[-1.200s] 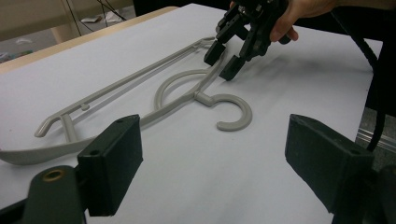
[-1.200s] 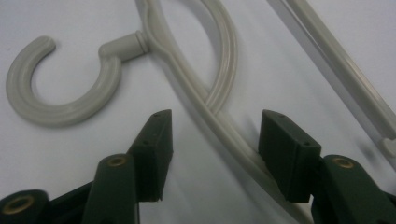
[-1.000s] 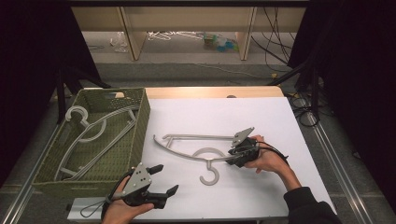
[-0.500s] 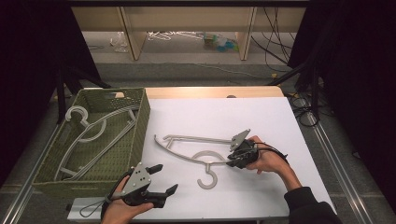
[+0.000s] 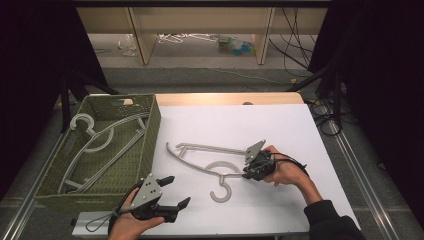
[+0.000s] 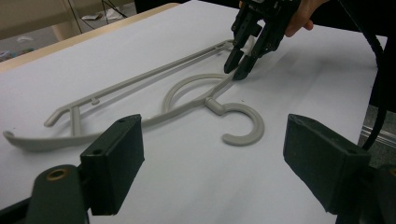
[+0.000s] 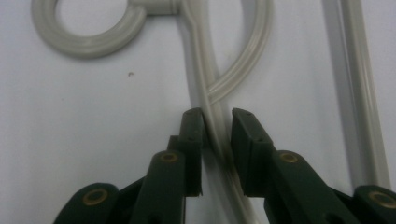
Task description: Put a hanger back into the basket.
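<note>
Barely any change since a second ago: right gripper (image 5: 251, 172) has slid slightly toward the lower left along the hanger (image 5: 200, 162), left gripper (image 5: 172, 192) hasn't budged.

High view: I see the grey hanger flat on the white table (image 5: 280, 125), centre of frame, hook pointing to the bottom edge. Right gripper sits at its right-hand end, tips on the arm, the person's right hand (image 5: 287, 172) wrapped behind it. Left gripper is at bottom left of centre, jaws spread wide, nothing between them, well apart from the hanger. Green woven basket (image 5: 150, 125) on the left side holds more hangers (image 5: 100, 142) of the same grey kind. Shelving and cables on the floor along the top of frame.

Left gripper view: my two black jaws rise from the bottom corners, wide apart, empty. Hanger (image 6: 187, 95) lies across mid-frame on the white surface, hook at centre right. Right gripper (image 6: 238, 70) comes down from top centre, tips at the hanger's arm next to the loop.

Right gripper view: jaws straddle the hanger's arm (image 7: 210, 126), one either side, just below where the loop joins it. Left jaw looks to be touching the arm; a thin gap shows on the right side, so I read it as nearly closed around the arm, not yet clamped. Hook is at upper left, straight bar runs down the right edge.
</note>
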